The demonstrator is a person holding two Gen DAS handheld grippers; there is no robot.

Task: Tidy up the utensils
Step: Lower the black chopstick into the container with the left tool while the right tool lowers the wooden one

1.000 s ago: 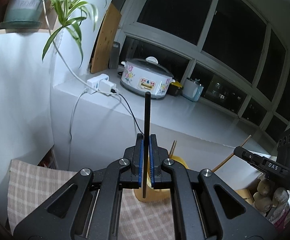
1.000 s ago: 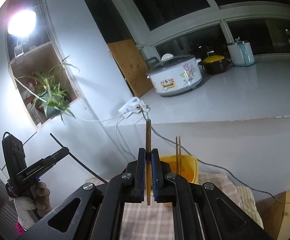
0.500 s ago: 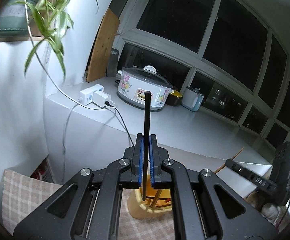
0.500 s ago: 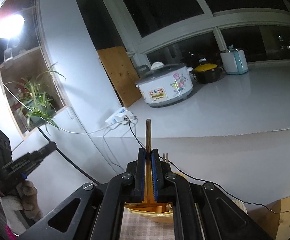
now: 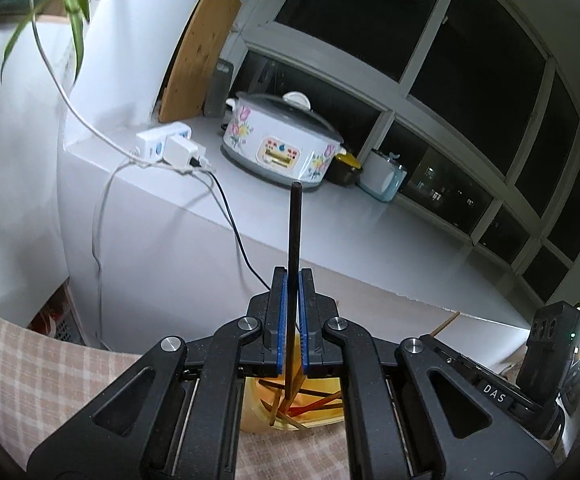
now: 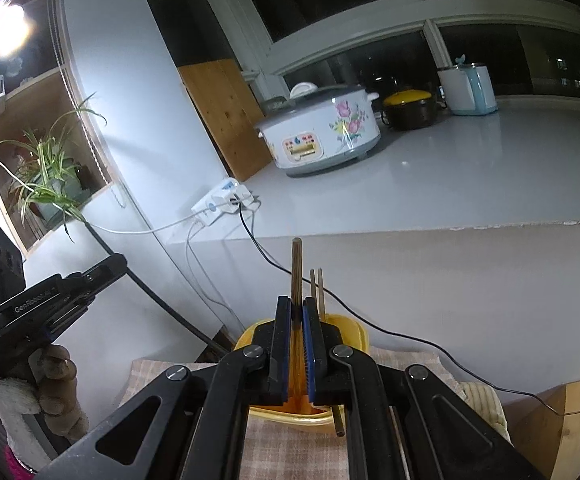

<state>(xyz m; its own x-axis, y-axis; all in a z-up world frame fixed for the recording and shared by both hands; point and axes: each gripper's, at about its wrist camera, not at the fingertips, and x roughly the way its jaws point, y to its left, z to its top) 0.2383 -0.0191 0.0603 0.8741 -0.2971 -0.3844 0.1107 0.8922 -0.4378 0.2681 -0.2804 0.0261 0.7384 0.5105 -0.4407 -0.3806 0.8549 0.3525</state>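
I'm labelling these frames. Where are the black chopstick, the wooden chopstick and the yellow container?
black chopstick (image 5: 294, 220), left wrist view, on its shaft above the fingers.
wooden chopstick (image 6: 296, 268), right wrist view, on its upper shaft.
yellow container (image 6: 356, 330), right wrist view, on its far rim.

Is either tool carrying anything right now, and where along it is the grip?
Yes, both. The left tool clamps a black chopstick on its lower part; the right tool clamps a brown wooden chopstick likewise, both over the yellow holder.
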